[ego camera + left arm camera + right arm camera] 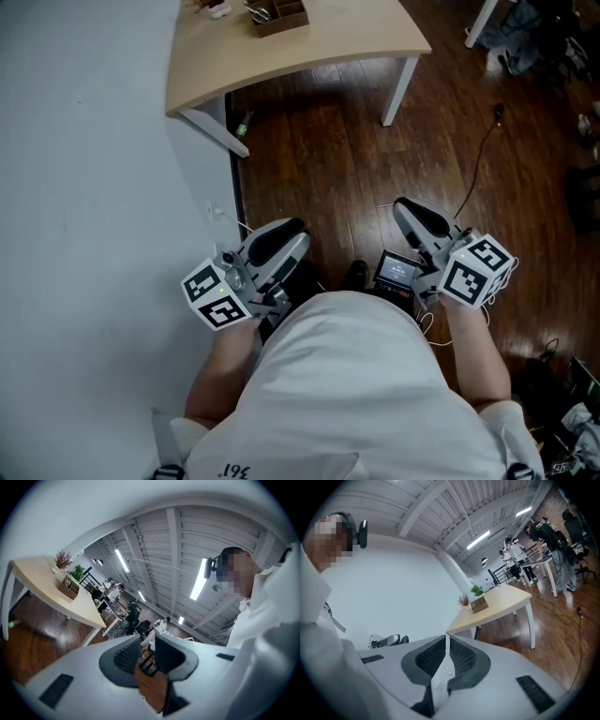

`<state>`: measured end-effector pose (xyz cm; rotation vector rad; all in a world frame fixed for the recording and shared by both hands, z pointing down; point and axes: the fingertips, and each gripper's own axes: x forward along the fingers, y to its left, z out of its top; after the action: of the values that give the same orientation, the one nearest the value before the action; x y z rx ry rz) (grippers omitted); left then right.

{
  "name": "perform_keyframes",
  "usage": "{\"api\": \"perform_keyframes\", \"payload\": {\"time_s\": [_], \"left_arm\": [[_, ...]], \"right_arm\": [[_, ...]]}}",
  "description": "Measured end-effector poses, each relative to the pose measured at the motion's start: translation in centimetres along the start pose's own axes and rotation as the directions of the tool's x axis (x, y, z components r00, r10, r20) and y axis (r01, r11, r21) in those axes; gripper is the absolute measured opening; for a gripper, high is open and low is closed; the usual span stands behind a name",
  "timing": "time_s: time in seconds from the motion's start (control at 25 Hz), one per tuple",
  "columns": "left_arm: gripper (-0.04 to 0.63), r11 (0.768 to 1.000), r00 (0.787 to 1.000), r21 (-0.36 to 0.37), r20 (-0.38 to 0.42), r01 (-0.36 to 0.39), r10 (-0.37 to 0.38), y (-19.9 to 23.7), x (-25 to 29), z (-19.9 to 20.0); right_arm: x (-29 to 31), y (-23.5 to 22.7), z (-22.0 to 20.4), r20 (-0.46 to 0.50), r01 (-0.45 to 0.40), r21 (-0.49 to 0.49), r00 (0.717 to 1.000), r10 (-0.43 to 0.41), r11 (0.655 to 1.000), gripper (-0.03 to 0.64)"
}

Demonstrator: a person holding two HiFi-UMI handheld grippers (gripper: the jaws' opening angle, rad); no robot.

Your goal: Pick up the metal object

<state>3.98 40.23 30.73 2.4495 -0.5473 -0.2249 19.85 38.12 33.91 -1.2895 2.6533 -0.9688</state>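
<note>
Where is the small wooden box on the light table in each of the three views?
Head view: the wooden box sits at the top edge, slightly left of centre.
Left gripper view: the box is at the left, just above mid-height.
Right gripper view: the box is slightly right of centre.
Shared landmark: the light table beneath it.

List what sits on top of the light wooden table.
A wooden box stands on the table, with small plants by it. What lies inside the box is too small to tell.
</note>
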Motion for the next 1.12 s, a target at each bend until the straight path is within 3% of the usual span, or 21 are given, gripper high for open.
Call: {"api": "perform_keyframes", "payload": {"time_s": [1.12], "left_arm": [[0.078,0.997,0.996,-0.022,0.051,-0.070,0.071,1.3,-0.8,-3.0]], "right_arm": [[0.4,-3.2,-3.2,-0.051,0.016,0.013,0.999,-0.015,1.000,0.025]]}}
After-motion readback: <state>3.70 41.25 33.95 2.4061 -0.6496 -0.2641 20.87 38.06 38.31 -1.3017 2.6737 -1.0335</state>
